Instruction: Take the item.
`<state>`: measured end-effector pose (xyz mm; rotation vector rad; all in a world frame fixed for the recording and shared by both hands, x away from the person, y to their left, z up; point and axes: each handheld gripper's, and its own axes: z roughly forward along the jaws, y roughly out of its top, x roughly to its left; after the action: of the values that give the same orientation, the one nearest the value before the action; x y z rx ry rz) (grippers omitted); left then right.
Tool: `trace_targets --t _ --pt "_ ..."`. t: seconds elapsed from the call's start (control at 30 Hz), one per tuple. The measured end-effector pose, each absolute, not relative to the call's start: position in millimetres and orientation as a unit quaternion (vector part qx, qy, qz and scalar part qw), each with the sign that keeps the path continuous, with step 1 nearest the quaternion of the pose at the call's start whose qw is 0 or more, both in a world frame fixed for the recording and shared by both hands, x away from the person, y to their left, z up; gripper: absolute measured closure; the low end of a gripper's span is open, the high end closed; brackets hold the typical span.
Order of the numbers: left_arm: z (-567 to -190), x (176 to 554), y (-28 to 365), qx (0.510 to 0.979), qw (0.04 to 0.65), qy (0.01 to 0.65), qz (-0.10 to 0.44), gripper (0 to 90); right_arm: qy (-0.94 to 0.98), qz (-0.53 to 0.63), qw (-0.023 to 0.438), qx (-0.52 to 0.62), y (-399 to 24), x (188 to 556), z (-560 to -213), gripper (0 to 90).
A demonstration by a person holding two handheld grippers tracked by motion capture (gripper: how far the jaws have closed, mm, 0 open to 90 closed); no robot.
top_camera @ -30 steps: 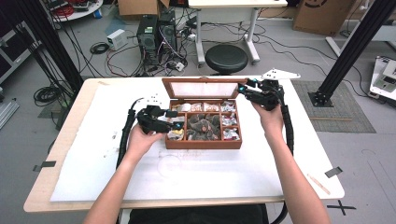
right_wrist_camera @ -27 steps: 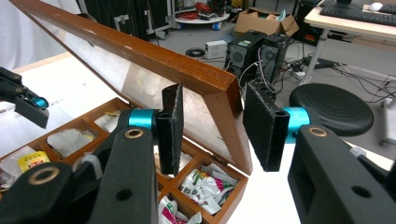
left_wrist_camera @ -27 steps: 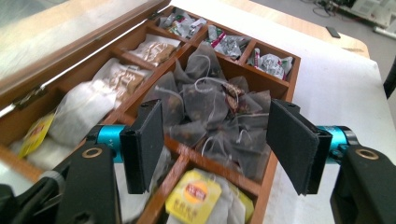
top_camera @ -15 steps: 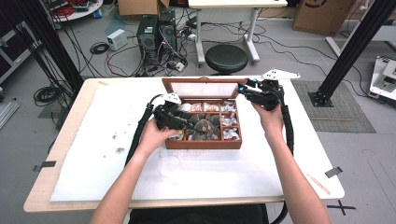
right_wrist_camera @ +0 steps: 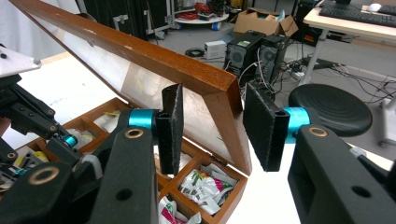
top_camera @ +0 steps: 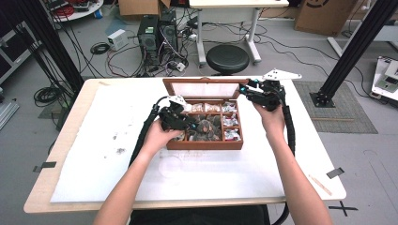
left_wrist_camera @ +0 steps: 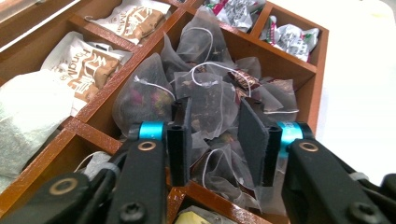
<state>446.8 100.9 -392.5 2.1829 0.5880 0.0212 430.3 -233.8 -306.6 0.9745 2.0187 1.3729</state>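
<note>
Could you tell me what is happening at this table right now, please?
A person works at a wooden tea box with a gripper in each hand. The right gripper has its open jaws on either side of the raised lid at its corner. The left gripper hangs open over the middle compartment, just above a pile of mesh tea bags, none yet grasped.

Each black hand-held gripper [left_wrist_camera: 215, 140] has cyan collars, brass-ringed screws, and seemingly ribbed black cable.

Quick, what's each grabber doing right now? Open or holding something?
Left gripper: open, jaws over the mesh tea bags in the wooden tea box, gripping nothing.
Right gripper: open, jaws either side of the lid corner, not clamped.
</note>
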Motion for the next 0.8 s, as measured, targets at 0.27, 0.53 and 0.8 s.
trace_targets --t 0.27,0.53,0.8 --pt "-393 446 98 0.878 0.420 0.228 0.015 86.7 0.744 0.504 0.254 0.359 -234 430 -307 59.7" --pt "-391 446 100 0.875 0.427 0.226 0.011 88.7 0.743 0.505 0.254 0.359 -234 430 -307 59.7" --pt "-384 442 102 0.867 0.447 0.219 0.014 89.1 0.743 0.505 0.254 0.359 -234 430 -307 59.6"
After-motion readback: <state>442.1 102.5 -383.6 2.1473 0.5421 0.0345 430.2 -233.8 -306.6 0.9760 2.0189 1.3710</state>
